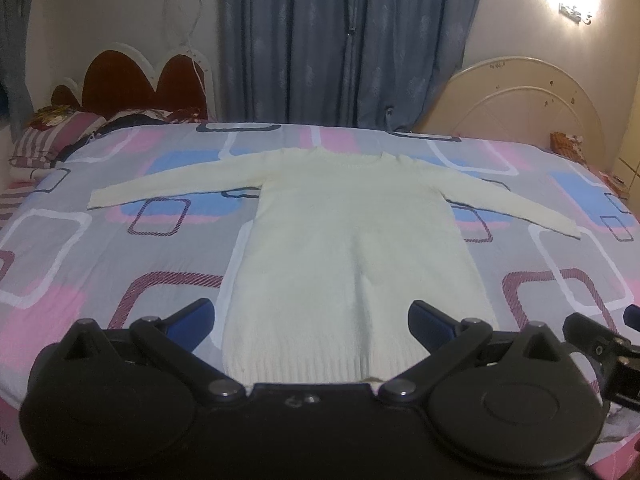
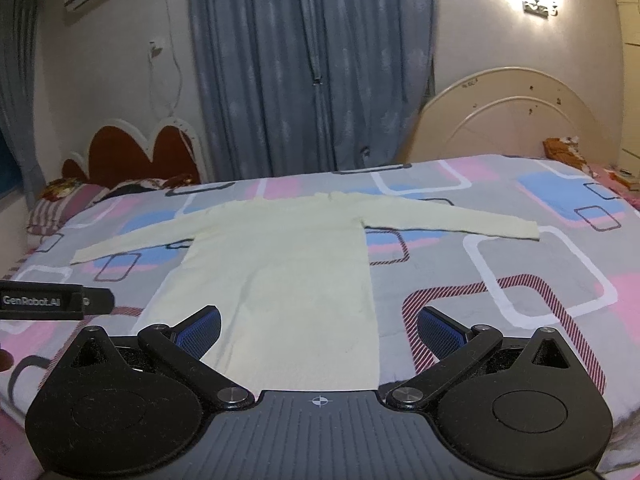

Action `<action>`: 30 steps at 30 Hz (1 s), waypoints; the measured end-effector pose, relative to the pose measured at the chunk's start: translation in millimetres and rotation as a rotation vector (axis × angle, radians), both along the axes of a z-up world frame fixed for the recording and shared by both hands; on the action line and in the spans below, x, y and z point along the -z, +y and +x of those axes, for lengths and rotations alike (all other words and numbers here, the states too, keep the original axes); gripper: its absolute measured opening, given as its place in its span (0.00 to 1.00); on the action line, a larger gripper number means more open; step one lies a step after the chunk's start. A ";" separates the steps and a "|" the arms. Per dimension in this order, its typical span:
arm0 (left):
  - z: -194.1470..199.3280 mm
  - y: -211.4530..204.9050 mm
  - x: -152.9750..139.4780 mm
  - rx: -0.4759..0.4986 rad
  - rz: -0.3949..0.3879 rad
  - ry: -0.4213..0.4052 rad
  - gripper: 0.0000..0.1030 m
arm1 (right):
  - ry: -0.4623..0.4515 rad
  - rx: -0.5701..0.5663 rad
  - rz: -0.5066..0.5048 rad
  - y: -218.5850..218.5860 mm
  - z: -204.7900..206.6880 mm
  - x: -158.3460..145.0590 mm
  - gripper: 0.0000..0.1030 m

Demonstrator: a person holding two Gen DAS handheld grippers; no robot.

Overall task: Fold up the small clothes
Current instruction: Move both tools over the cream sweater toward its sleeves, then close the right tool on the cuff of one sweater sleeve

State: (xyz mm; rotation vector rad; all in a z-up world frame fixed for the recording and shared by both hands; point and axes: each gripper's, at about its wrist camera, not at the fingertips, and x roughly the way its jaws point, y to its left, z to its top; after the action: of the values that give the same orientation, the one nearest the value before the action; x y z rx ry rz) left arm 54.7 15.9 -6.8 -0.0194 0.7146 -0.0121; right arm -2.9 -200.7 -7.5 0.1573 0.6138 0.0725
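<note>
Sweater (image 1: 340, 248) lies flat ahead of both gaping tongs (image 1: 312, 320).

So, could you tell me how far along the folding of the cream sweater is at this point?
Done: the cream sweater lies flat on the patterned bedspread, both sleeves spread out. In hand: nothing; the left gripper and right gripper are open near the hem. Left: every fold, sleeves and body.

The sweater (image 1: 348, 248) is soft, fuzzy cream knit, ribbed at the hem. The bedsheet (image 1: 100, 264) is smooth matt printed cloth. Each claw (image 2: 320, 332) is matt black plastic with ridged blue pads (image 2: 200, 330).
</note>
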 end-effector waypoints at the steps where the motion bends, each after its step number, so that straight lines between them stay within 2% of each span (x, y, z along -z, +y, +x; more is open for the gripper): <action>1: 4.9 0.5 0.9 0.002 0.000 0.000 1.00 | 0.004 0.005 0.001 -0.6 4.7 1.1 1.00; 8: 45.1 7.2 13.0 0.010 -0.015 0.038 1.00 | 0.030 0.033 -0.001 -0.7 42.8 12.8 1.00; 12: 74.0 12.0 18.5 0.026 -0.014 0.032 1.00 | 0.044 0.047 -0.001 0.1 70.8 20.2 1.00; 15: 99.1 15.9 22.1 0.057 -0.049 0.032 1.00 | 0.027 0.071 0.000 1.7 89.0 22.4 1.00; 19: 133.1 19.7 25.9 0.091 -0.025 0.031 1.00 | 0.013 0.117 -0.008 2.2 117.1 24.0 1.00; 30: 215.2 22.7 46.4 0.119 -0.050 0.077 1.00 | 0.018 0.197 -0.053 0.9 191.3 38.7 1.00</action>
State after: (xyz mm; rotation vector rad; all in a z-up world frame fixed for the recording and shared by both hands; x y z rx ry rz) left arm 269.9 38.6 -53.2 -0.0250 0.7915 -0.1434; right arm 188.5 -199.8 -46.2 0.1667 0.6152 -0.1356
